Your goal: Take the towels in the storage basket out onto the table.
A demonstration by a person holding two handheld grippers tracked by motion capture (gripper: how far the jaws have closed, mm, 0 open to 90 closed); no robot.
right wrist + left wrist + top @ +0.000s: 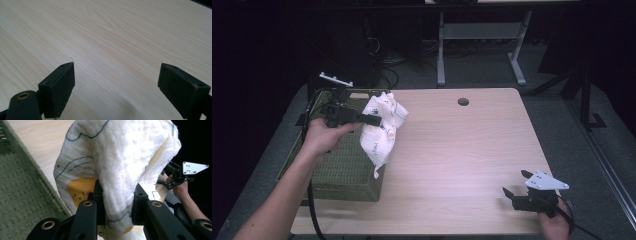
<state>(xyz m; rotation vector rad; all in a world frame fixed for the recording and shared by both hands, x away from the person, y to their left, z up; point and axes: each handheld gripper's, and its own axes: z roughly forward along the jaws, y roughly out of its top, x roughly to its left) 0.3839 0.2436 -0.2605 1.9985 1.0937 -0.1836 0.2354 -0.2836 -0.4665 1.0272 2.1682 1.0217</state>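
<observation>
The left tongs (374, 119) are clamped on a white printed cloth (381, 131), which is gathered between the jaws and hangs below them over the right edge of a green woven basket (343, 167). In the left gripper view the cloth (117, 167) bulges above and beyond both jaws, with the basket wall (22, 195) to their left and bare table (42, 137) ahead. The basket sits at the left edge of the table (462, 150). The right tongs (516, 183) stand apart and hold nothing, low over the table near its front right corner, well apart from the cloth. In the right gripper view the wood surface (112, 37) ahead of the right tongs (117, 87) is unobstructed, and open table spans the gap between the two tongs.
</observation>
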